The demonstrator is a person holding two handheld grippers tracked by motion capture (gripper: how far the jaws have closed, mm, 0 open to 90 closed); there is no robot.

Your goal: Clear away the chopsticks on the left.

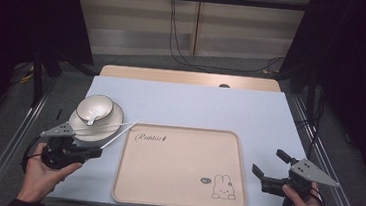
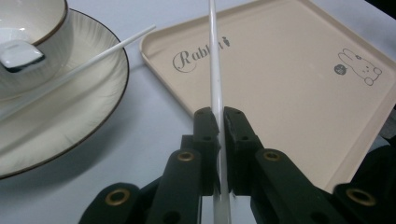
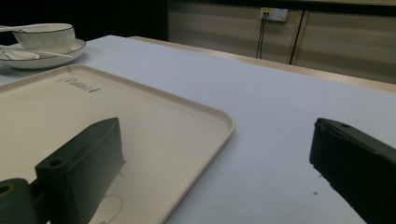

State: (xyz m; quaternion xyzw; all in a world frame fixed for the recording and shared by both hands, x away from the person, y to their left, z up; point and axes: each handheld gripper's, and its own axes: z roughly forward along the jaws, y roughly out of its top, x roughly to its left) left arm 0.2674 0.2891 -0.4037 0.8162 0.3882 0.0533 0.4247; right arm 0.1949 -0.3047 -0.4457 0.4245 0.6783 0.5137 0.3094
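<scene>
chopstick (image 2: 215, 88) slim, white | left claw (image 2: 220, 140) pinches it; tray (image 2: 299, 116) smooth beige

A tray (image 1: 180, 183) is sitting near centre on the table (image 1: 220, 109). A bowl (image 1: 94, 108) is resting on a plate (image 1: 110, 124) lying left of it.

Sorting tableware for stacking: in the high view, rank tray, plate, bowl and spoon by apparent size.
1. Tray
2. Plate
3. Bowl, sitting on the plate
4. Spoon, resting in the bowl
</scene>
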